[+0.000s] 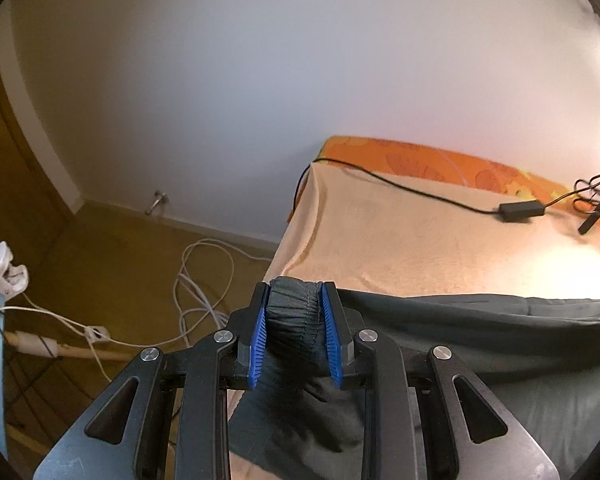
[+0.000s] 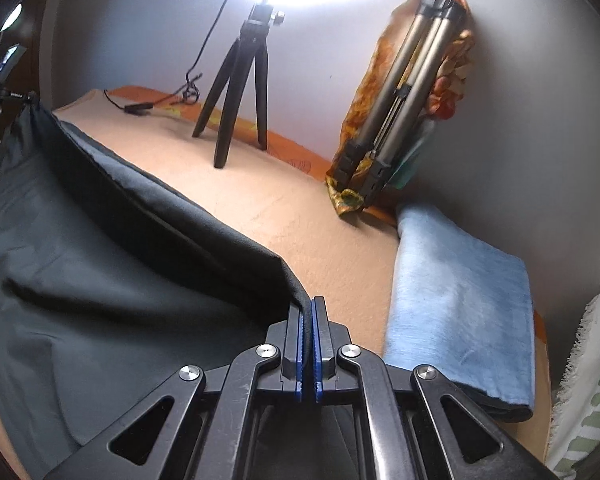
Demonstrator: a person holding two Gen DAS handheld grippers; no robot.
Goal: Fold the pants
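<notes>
Both ends gripped, fold under way. Left gripper [image 1: 294,300] pinches the gathered waistband; right gripper [image 2: 308,320] is clamped nearly flat on a thin hem. Pants [image 2: 100,272] hang stretched above the bed's [image 2: 284,200] near edge. Next, likely: lay them down, edges matched.

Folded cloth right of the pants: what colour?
Light blue. The folded cloth lies on the peach bed cover, clearest in the right wrist view.

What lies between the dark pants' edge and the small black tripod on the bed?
Bare peach bed cover, in the right wrist view: nothing sits between the pants and the tripod.
</notes>
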